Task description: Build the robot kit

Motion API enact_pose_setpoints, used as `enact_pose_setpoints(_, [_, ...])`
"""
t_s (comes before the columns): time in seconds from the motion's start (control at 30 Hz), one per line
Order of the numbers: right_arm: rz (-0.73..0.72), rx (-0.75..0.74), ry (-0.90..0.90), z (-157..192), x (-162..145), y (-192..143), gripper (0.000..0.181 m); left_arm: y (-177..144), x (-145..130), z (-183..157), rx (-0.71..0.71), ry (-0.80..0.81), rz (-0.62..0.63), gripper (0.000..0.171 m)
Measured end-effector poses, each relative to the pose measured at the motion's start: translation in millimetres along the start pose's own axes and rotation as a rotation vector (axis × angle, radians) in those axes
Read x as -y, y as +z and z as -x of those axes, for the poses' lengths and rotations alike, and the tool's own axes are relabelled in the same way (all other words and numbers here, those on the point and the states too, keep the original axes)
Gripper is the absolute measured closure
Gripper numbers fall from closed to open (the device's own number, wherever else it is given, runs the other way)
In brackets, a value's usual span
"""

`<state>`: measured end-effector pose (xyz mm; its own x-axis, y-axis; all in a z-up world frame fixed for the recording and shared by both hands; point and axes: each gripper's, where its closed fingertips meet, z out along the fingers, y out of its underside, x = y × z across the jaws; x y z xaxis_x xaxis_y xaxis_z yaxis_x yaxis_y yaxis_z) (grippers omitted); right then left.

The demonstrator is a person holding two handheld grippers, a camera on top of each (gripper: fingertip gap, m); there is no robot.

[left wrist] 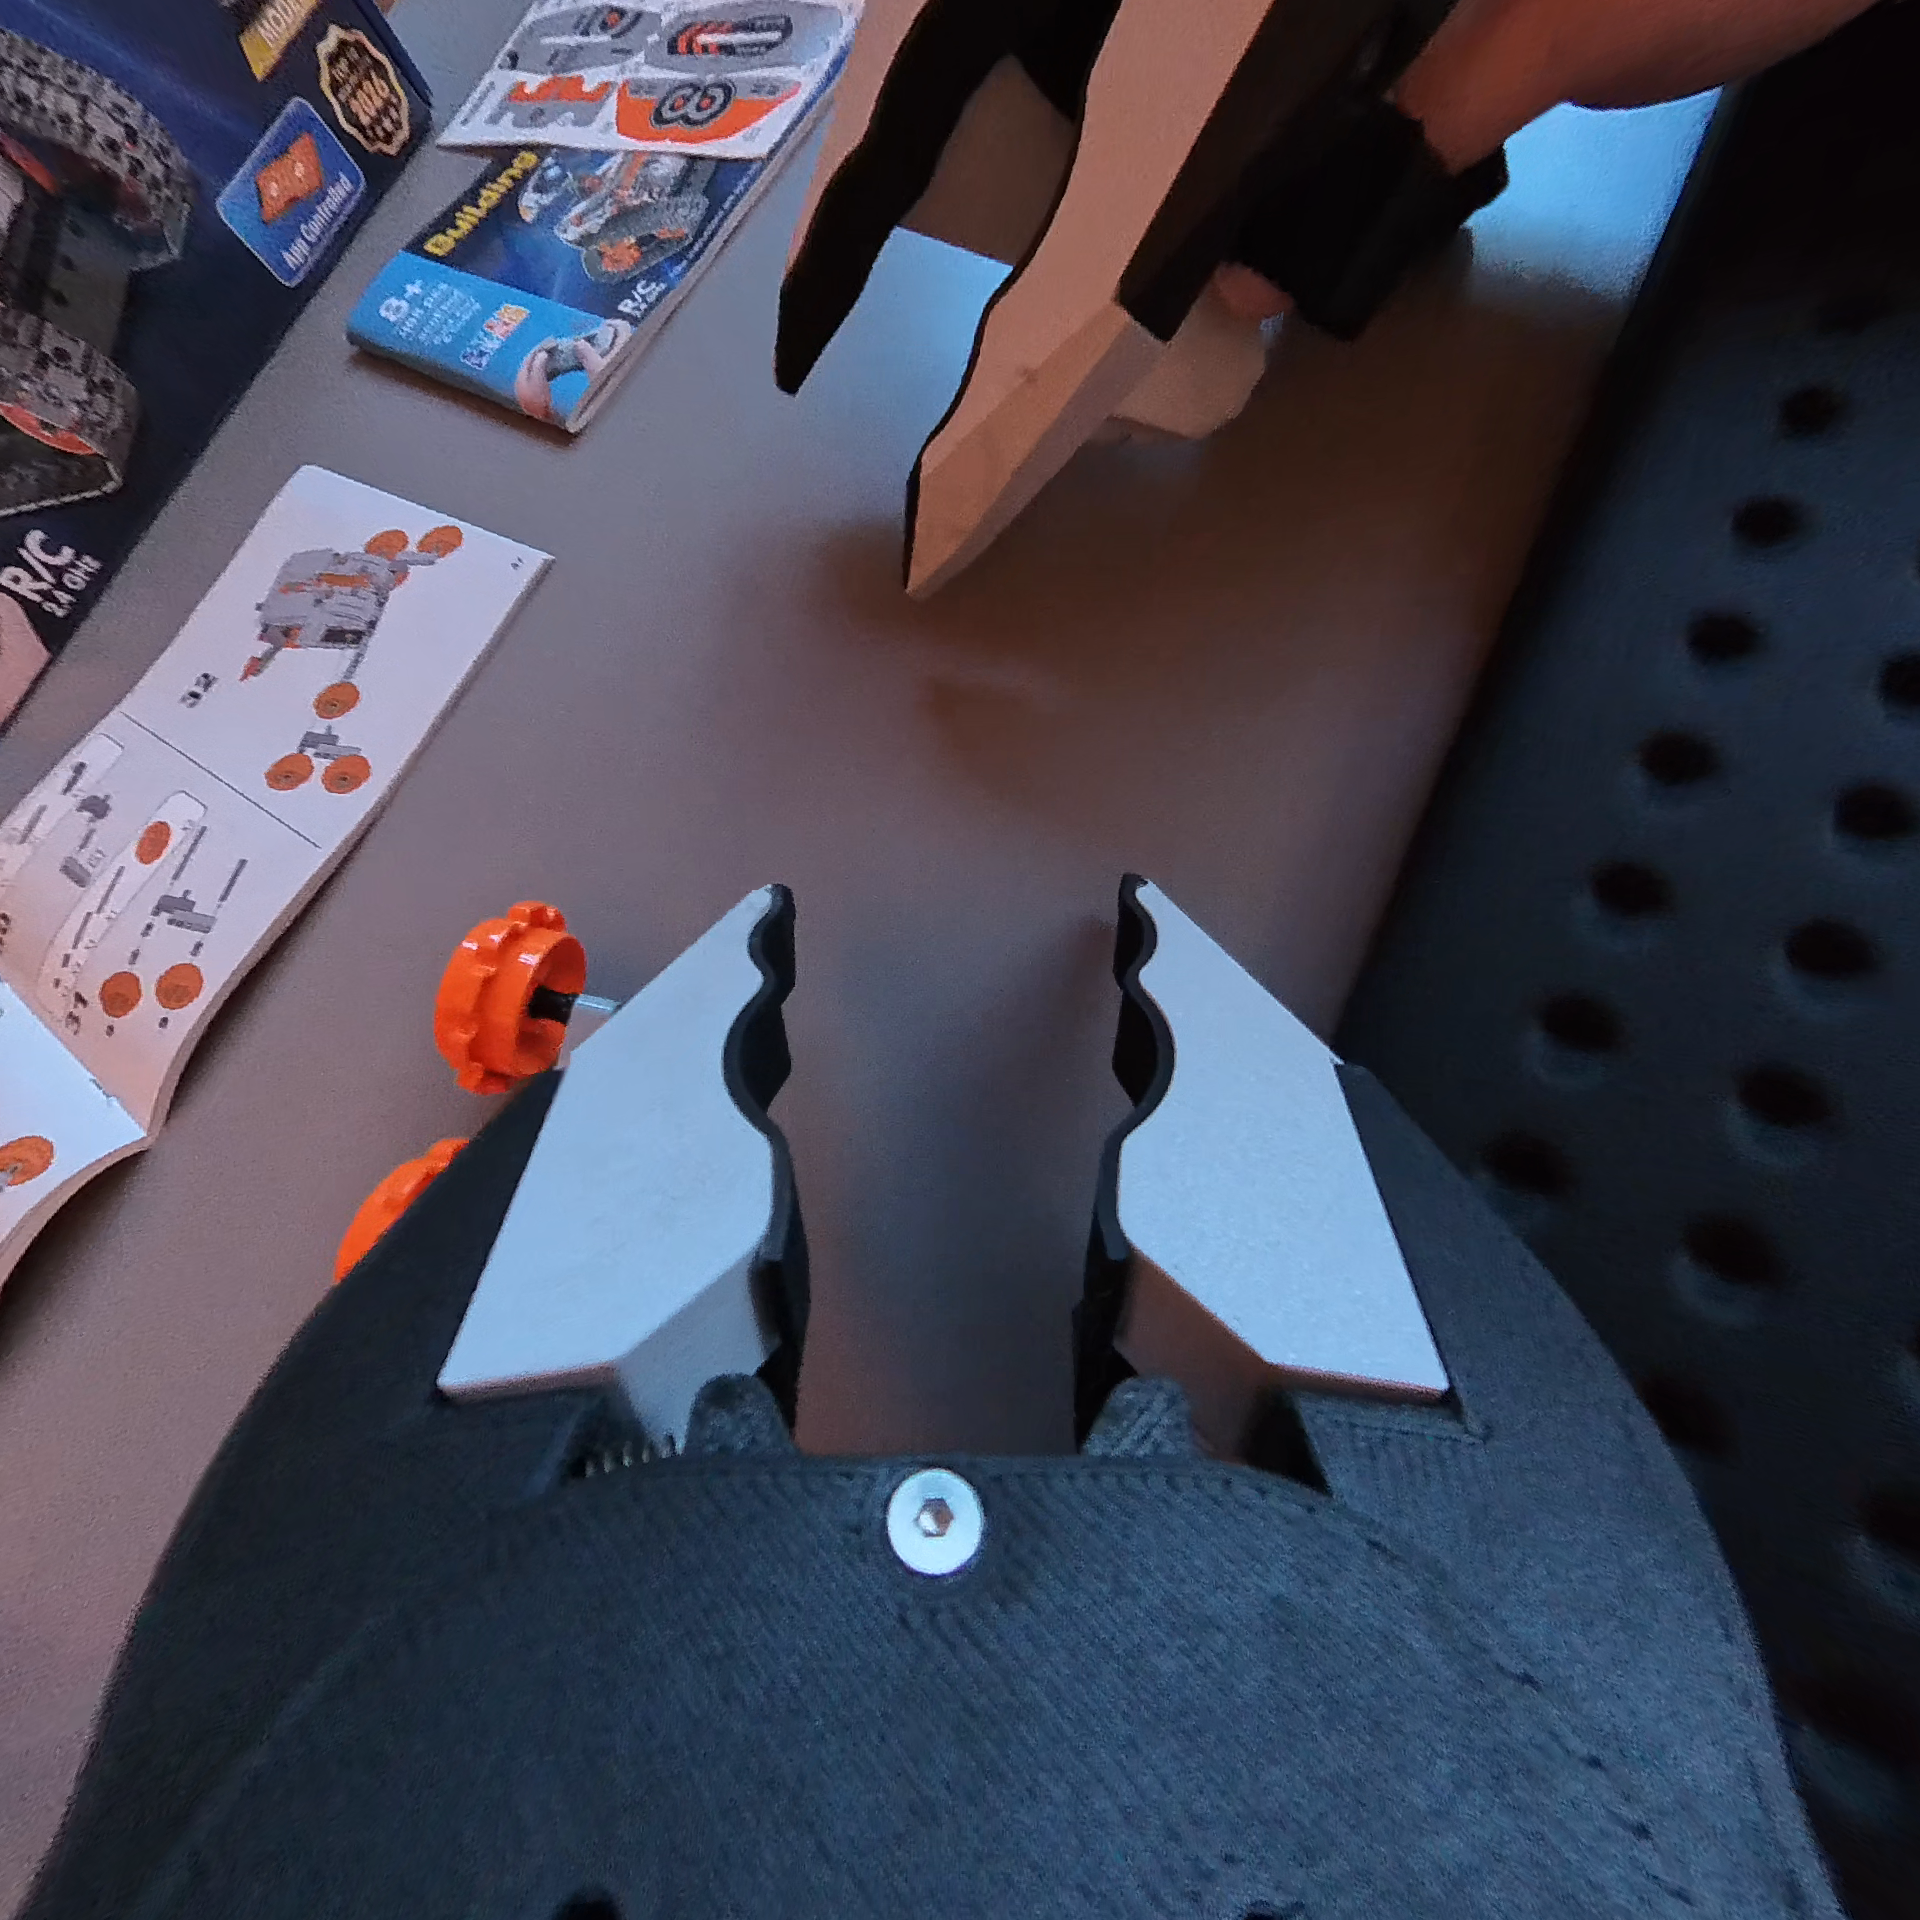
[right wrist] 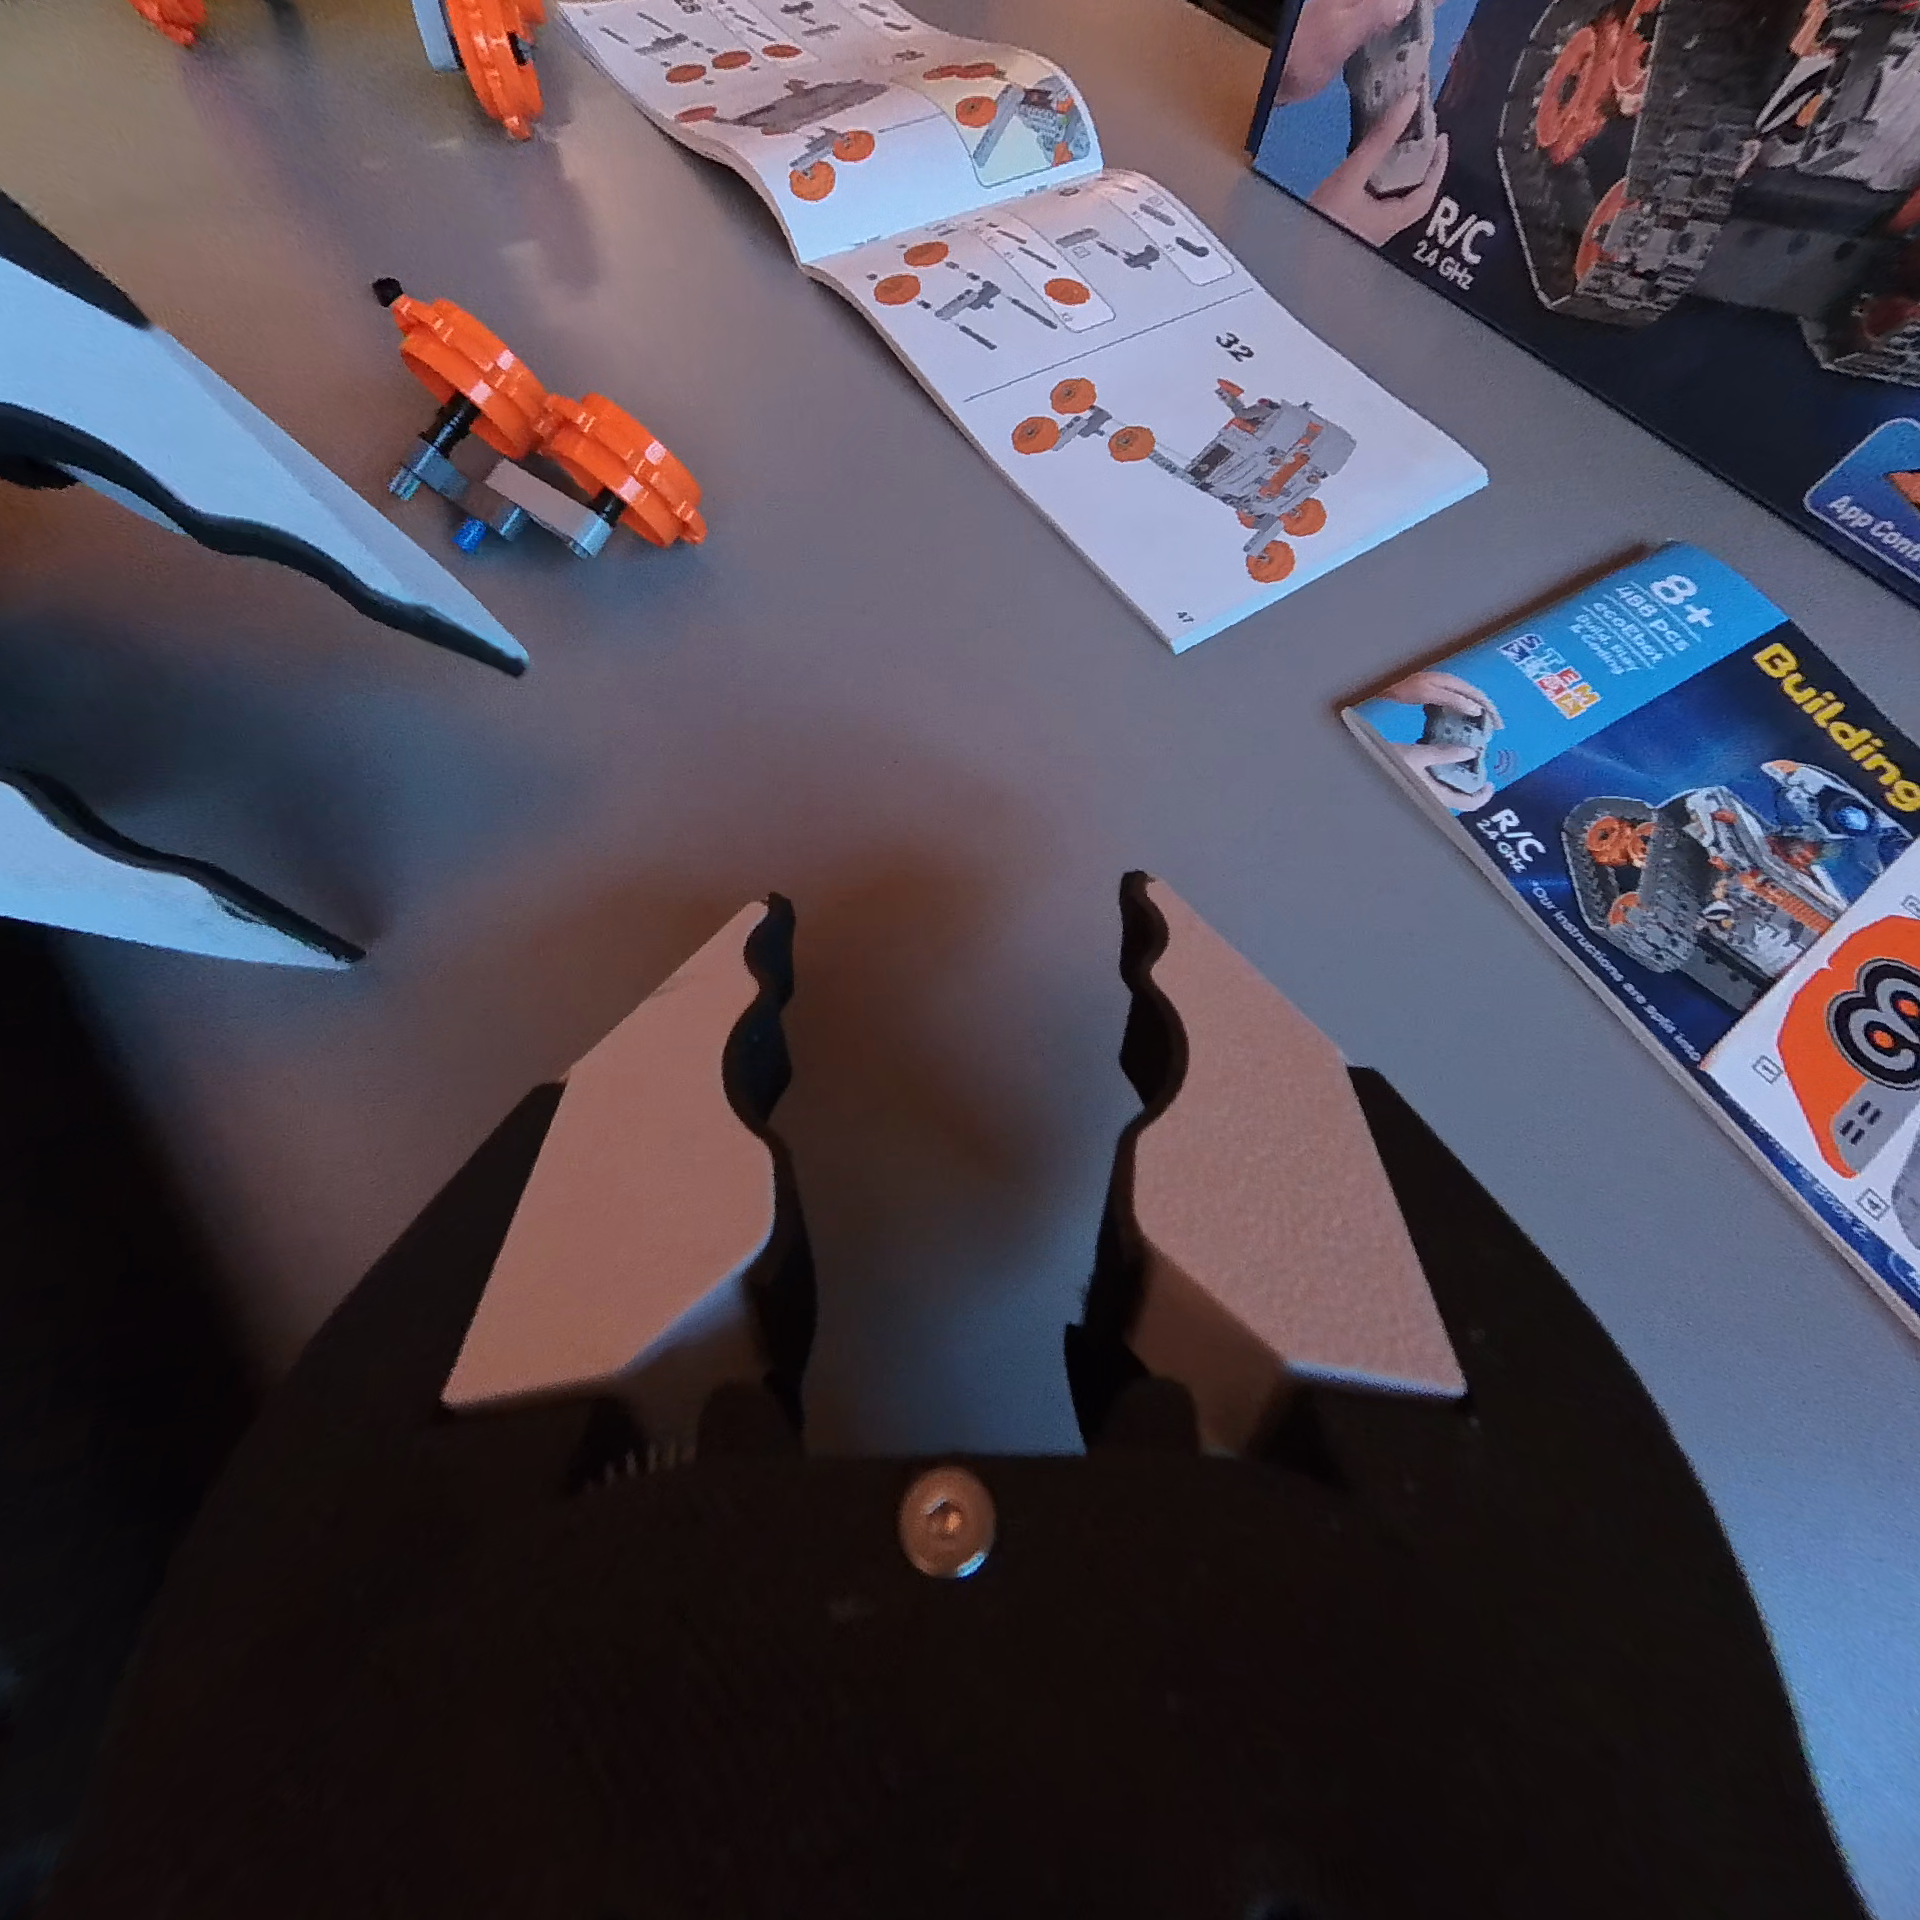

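Note:
My left gripper [left wrist: 956,894] is open and empty above the grey table [left wrist: 727,644]. Just left of its left finger lies a small assembly of two orange wheels [left wrist: 509,997] on grey bricks, partly hidden by the finger. In the right wrist view the same wheel assembly [right wrist: 545,436] lies to the upper left, with the left gripper [right wrist: 436,800] beside it. My right gripper [right wrist: 956,894] is open and empty over bare table [right wrist: 831,675]. It also shows in the left wrist view [left wrist: 852,488], open, at the top centre.
An open instruction booklet [left wrist: 239,769] [right wrist: 1091,343] lies flat. A closed blue booklet [left wrist: 561,281] [right wrist: 1683,842] carries a sticker sheet [left wrist: 655,73]. A dark toy box [left wrist: 156,260] [right wrist: 1662,208] stands behind. More orange wheels [right wrist: 488,52] lie far off. A black perforated surface [left wrist: 1714,935] runs along the right.

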<state>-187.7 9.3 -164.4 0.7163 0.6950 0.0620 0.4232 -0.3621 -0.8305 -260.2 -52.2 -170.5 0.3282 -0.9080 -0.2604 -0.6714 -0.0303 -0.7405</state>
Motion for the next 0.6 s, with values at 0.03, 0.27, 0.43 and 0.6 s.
enact_pose_setpoints(0.03, [-0.003,-0.006,0.003,-1.3,0.0,-0.8,0.118,-1.2,1.5,0.8,0.012,0.007,-0.01,0.111])
enact_pose_setpoints(0.27, [-0.033,-0.101,0.099,-26.0,0.7,-7.2,0.086,11.4,45.9,-4.7,-0.083,-0.164,-0.116,0.105])
enact_pose_setpoints(0.43, [0.011,-0.288,0.051,-78.1,-20.4,-31.6,0.066,55.0,82.8,6.7,-0.081,-0.218,-0.125,0.068])
enact_pose_setpoints(0.6, [0.009,-0.324,0.3,-109.2,-38.4,-46.3,0.047,100.6,83.5,29.0,0.013,-0.235,-0.005,0.038])
